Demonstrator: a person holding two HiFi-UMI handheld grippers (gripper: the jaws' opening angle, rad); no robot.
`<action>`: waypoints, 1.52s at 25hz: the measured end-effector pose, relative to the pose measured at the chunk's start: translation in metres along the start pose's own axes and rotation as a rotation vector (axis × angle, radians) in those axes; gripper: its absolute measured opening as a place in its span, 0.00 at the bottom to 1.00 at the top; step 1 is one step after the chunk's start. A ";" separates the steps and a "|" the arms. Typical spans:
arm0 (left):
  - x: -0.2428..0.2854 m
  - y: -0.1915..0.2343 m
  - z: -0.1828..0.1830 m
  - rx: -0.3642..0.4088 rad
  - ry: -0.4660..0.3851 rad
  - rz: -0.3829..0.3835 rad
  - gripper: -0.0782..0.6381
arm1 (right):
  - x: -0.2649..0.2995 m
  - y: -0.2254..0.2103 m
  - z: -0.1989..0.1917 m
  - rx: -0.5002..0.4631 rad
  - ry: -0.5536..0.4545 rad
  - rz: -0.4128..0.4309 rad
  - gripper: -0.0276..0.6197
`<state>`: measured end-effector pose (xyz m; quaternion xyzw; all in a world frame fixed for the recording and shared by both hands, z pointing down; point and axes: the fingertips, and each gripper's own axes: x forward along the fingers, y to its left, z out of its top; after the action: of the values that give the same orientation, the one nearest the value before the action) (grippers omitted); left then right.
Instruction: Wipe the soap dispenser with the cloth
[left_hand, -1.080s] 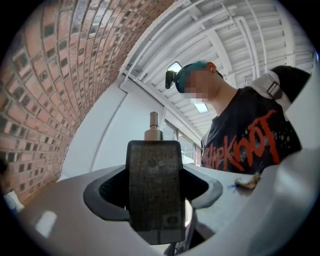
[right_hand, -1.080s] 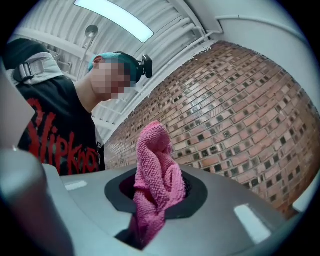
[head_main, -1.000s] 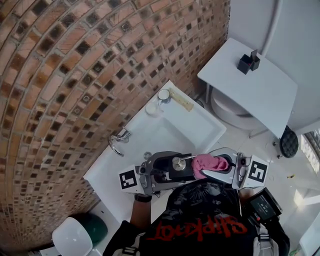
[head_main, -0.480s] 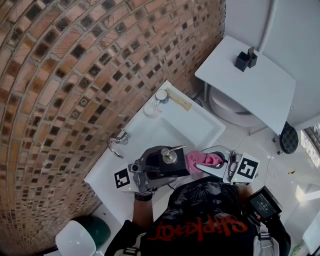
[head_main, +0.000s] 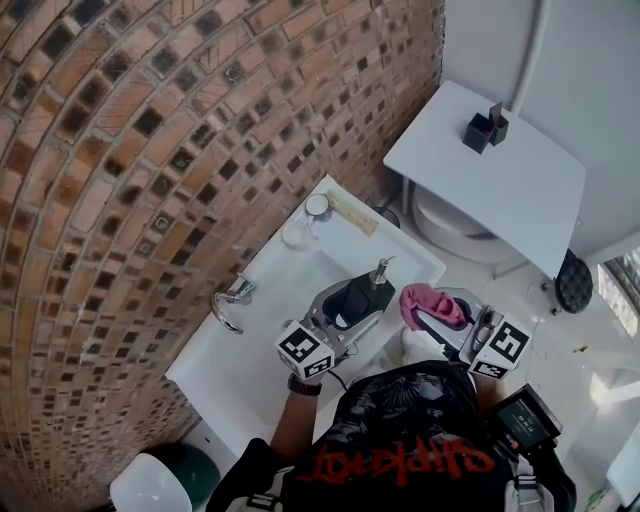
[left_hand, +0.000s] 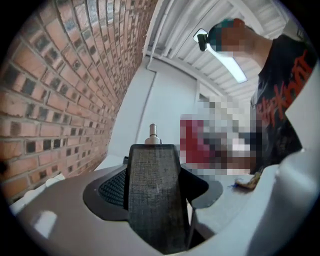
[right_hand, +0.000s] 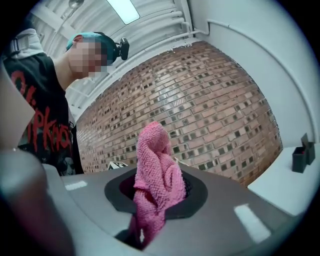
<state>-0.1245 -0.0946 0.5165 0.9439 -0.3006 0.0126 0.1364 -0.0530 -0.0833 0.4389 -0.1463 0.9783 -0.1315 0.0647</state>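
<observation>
The soap dispenser (head_main: 352, 300) is a black bottle with a metal pump (head_main: 380, 270). My left gripper (head_main: 350, 303) is shut on its body and holds it tilted over the white sink (head_main: 290, 262). In the left gripper view the bottle (left_hand: 152, 192) fills the space between the jaws, its pump (left_hand: 153, 133) pointing away. My right gripper (head_main: 432, 312) is shut on a bunched pink cloth (head_main: 424, 299), just right of the dispenser and apart from it. The cloth (right_hand: 155, 172) stands up out of the jaws in the right gripper view.
A chrome tap (head_main: 232, 296) sits at the sink's left rim; a glass (head_main: 317, 207) and a pale bar (head_main: 352, 212) lie at its far corner. The brick wall (head_main: 150, 150) runs along the left. A white table (head_main: 490, 185) with a small black holder (head_main: 484, 127) stands at the back right.
The left gripper has swung the dispenser round and carried it right, over the basin. The cloth, which lay against the dispenser, now sits apart from it. The right gripper shifted slightly.
</observation>
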 end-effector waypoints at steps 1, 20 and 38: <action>0.007 0.012 -0.016 -0.007 0.024 0.025 0.54 | -0.002 -0.001 0.002 0.003 -0.006 -0.010 0.16; 0.134 0.202 -0.232 -0.140 0.588 0.296 0.54 | -0.057 -0.023 0.003 0.065 -0.065 -0.277 0.16; 0.150 0.186 -0.274 0.034 1.420 -0.004 0.50 | -0.070 -0.012 0.019 0.081 -0.126 -0.264 0.16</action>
<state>-0.0921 -0.2518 0.8421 0.7101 -0.1370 0.6292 0.2848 0.0203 -0.0778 0.4305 -0.2787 0.9385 -0.1689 0.1139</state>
